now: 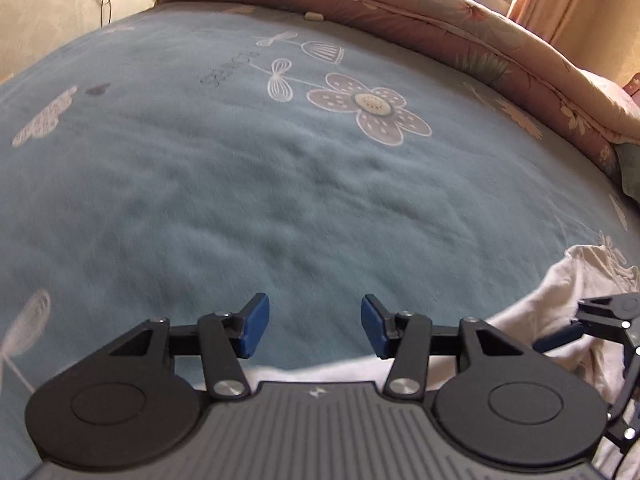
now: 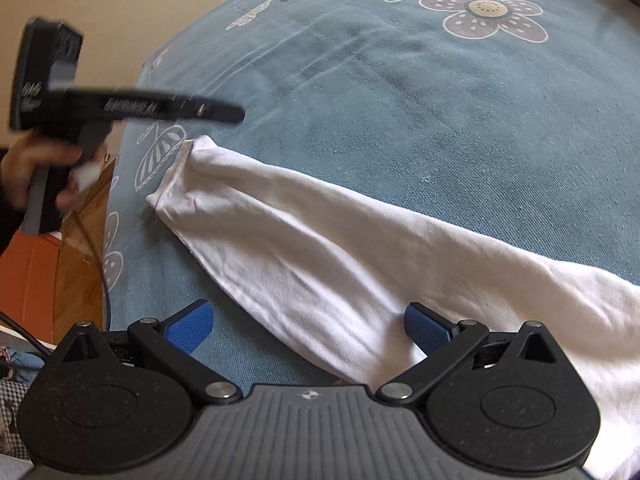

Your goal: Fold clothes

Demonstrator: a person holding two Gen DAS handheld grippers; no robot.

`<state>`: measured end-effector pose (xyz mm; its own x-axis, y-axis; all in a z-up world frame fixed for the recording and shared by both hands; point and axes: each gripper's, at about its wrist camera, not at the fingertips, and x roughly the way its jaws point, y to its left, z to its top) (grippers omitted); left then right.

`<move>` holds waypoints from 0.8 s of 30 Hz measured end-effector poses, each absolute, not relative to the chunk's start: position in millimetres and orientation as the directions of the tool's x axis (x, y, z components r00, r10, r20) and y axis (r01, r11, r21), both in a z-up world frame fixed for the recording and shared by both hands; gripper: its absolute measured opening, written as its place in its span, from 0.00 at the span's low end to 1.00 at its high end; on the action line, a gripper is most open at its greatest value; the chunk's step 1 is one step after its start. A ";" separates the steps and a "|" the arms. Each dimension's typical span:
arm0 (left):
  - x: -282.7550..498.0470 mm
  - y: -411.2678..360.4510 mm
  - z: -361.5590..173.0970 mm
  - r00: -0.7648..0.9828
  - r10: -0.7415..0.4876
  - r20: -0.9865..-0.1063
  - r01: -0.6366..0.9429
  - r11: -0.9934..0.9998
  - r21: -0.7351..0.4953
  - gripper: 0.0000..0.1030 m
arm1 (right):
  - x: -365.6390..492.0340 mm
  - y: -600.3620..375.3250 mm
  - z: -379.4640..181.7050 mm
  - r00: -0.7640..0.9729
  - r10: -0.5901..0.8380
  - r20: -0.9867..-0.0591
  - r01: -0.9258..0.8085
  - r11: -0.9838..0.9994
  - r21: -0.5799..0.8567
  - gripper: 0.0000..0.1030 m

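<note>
A long white cotton sleeve (image 2: 304, 232) lies slantwise across the blue flower-printed bedspread (image 2: 400, 100). The right gripper (image 2: 310, 328) hovers over the sleeve's near edge — blue pads apart, nothing pinched. Left of the cuff, a hand (image 2: 28, 172) holds the black left gripper (image 2: 224, 114) — blurred.

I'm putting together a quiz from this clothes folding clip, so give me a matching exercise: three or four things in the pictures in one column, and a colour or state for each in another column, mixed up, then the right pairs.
Things:
1. white garment sleeve
2. bedsheet
3. right gripper
4. quilt

Colour or state:
A. pink floral, bunched along the far edge of the bed
B. open above the cloth, nothing pinched
C. lying stretched out, cuff towards the bed's edge
D. blue-grey with flower drawings

Pairs: 1-C, 2-D, 3-B, 4-A
</note>
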<state>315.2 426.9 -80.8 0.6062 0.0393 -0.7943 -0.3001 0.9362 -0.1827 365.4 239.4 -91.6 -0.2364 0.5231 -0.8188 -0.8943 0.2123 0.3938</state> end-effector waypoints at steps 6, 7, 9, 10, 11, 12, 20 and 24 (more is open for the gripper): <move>315.5 399.3 -90.4 0.554 -0.023 -0.832 -0.083 0.993 -0.082 0.48 | 363.0 234.5 -92.2 -0.217 0.535 -0.816 -0.905 0.202 0.373 1.00; 314.4 392.9 -96.7 0.525 -0.013 -0.851 -0.058 0.997 -0.051 0.48 | 363.2 234.6 -92.1 -0.216 0.535 -0.817 -0.906 0.202 0.372 1.00; 308.9 385.8 -102.6 0.510 -0.009 -0.860 -0.025 0.999 -0.025 0.48 | 363.1 235.0 -91.9 -0.214 0.535 -0.817 -0.908 0.201 0.369 1.00; 305.9 383.7 -102.6 0.517 -0.008 -0.856 -0.012 1.000 -0.016 0.48 | 363.0 235.0 -91.4 -0.212 0.533 -0.819 -0.909 0.200 0.366 1.00; 304.4 381.3 -102.2 0.517 -0.008 -0.856 0.010 1.000 -0.003 0.48 | 362.9 235.1 -90.8 -0.211 0.531 -0.820 -0.910 0.200 0.364 1.00; 303.8 378.8 -101.6 0.515 -0.008 -0.857 0.036 0.999 0.013 0.48 | 362.5 234.9 -90.0 -0.209 0.529 -0.823 -0.911 0.201 0.361 1.00; 315.5 361.7 -98.7 0.442 -0.069 -0.894 0.284 0.956 0.067 0.21 | 358.6 230.1 -81.8 -0.196 0.518 -0.833 -0.912 0.214 0.349 1.00; 328.0 367.7 -99.2 0.347 -0.138 -0.928 0.308 0.951 -0.026 0.16 | 357.7 226.9 -75.1 -0.194 0.522 -0.830 -0.910 0.220 0.352 1.00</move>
